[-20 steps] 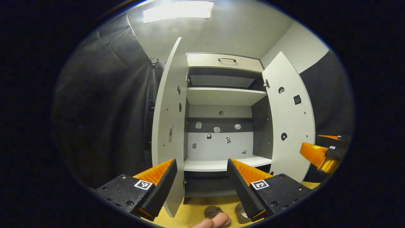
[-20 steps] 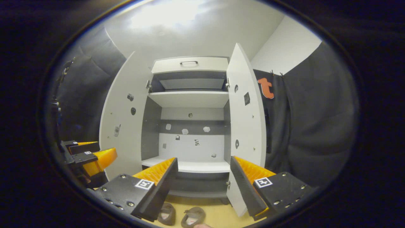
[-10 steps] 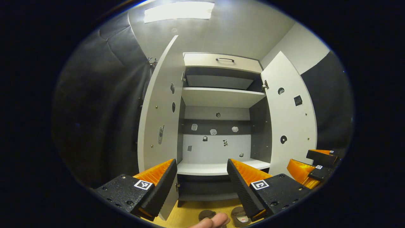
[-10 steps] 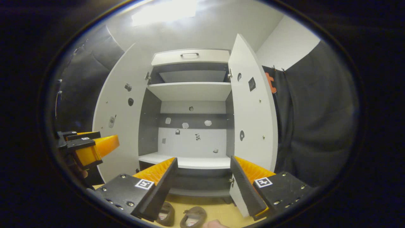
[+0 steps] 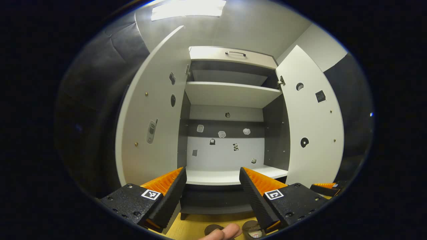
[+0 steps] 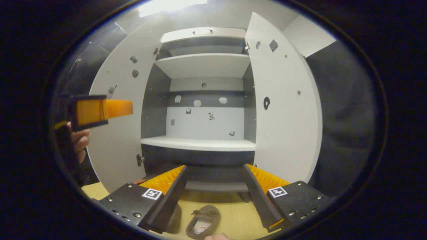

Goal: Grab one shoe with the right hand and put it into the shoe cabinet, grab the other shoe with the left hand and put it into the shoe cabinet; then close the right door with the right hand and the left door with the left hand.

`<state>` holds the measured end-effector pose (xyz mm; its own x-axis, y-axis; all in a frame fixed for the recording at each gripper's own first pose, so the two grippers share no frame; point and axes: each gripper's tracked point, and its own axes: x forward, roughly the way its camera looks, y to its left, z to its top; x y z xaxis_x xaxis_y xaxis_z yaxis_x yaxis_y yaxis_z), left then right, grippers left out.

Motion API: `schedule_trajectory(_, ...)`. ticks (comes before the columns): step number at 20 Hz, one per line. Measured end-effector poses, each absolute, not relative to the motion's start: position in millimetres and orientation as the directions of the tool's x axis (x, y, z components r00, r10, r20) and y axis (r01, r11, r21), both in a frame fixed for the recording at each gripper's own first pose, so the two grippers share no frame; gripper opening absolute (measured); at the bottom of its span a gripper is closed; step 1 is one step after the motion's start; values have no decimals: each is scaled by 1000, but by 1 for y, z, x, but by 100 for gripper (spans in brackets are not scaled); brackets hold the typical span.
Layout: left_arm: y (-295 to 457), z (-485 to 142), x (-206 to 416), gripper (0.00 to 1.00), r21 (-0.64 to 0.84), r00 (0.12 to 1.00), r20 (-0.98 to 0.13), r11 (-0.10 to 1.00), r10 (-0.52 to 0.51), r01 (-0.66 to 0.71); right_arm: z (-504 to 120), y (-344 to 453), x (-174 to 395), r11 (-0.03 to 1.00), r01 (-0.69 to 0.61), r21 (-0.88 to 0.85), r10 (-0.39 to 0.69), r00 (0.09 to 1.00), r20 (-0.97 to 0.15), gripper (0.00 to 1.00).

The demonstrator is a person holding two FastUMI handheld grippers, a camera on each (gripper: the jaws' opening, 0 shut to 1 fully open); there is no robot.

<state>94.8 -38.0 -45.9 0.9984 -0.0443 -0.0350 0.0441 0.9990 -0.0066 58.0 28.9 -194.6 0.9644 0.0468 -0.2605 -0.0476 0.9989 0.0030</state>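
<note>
Left gripper view: left tongs (image 5: 211, 186) spread, empty, facing shoe cabinet (image 5: 230, 100); both doors open; two brown shoes (image 5: 252, 229) on floor below, near.

Right gripper view: right tongs (image 6: 215, 186) spread, empty, above right shoe (image 6: 202, 221). Shoe looks soft, light; pinch heel rim or side wall.

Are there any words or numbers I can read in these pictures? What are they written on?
No readable words or numbers here.
Square black-and-white markers on the left gripper and right gripper: patterns, not letters.
Small stickers on the cabinet's back wall and doors: too small and blurred to read.
Label inside the brown shoe on the floor: too small to read.
</note>
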Motion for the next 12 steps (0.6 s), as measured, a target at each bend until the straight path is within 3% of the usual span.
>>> schedule_trajectory(4,-40,-56,116,97,13,998,-38,999,-41,42,-283,38,48,998,-51,44,65,898,-435,96)
schedule_trajectory(8,-34,-67,132,97,13,998,-64,1000,-28,29,-362,56,25,994,-59,87,100,789,-607,100)
schedule_trajectory(9,-33,-71,135,97,16,997,-71,999,-28,29,-380,56,20,996,-52,70,85,759,-645,96)
schedule_trajectory(11,-34,-74,139,97,30,996,-76,999,-41,44,-406,62,15,996,-47,77,88,712,-696,99)
schedule_trajectory(12,-35,-75,141,97,31,996,-78,998,-48,51,-416,70,12,994,-45,96,101,687,-719,91)
